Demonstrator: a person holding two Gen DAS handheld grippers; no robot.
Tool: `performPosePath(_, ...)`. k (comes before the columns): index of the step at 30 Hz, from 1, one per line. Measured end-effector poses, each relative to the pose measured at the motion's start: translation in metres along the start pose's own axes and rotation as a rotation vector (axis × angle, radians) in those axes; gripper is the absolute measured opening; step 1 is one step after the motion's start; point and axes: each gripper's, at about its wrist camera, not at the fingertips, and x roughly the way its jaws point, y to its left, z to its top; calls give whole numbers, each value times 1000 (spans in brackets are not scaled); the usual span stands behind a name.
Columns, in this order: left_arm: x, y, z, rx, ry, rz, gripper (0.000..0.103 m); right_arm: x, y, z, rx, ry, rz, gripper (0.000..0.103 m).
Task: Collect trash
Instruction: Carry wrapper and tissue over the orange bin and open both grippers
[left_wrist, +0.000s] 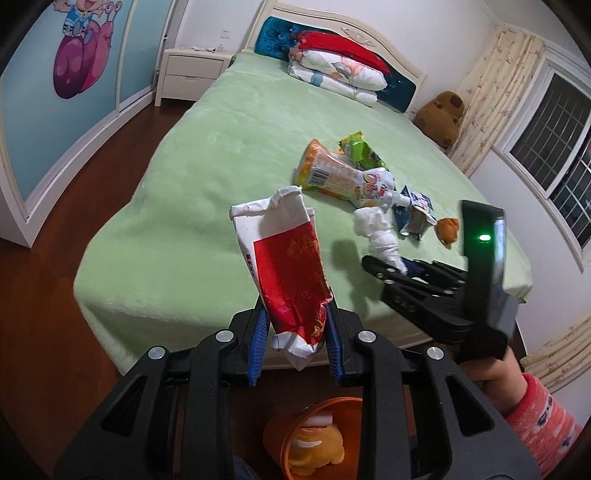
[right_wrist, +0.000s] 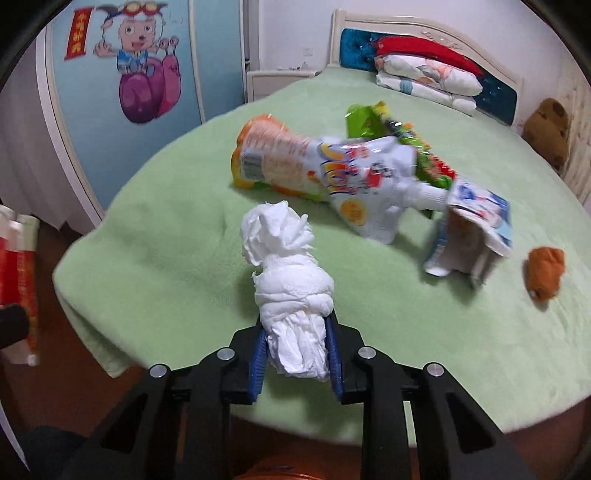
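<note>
My left gripper is shut on a red and white wrapper, held upright above the bed's near edge. My right gripper is shut on a white crumpled tissue wad; it also shows in the left wrist view with the right gripper. On the green bed lie an orange and white snack bag, a green wrapper, a blue and white carton and a small orange scrap. An orange bin stands on the floor below my left gripper.
Folded bedding and a red pillow lie at the headboard. A brown plush toy sits by the curtain. A nightstand and a wardrobe with cartoon doors stand to the left. The floor is dark wood.
</note>
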Motion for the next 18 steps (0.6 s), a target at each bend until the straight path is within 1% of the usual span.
performPosePath(4,4,-11,-4,26,16,-6,27,-32,-19,-11,23,-37,15,27)
performPosePath(8,5,-25,-10,55,26,-29,27,-67,-36,-22,29,-83,9,27)
performPosePath(11,5,-37,-14,72,36,-59,27,-97,-49,-34,51,-118,22,27)
performPosePath(15,5,-57,-23,112,48,-96,27,-127,-59,-53,59,-142,30,27)
performPosePath(18,5,-71,-31,143,62,-116,27,-141,-64,-65,69,-145,37,27)
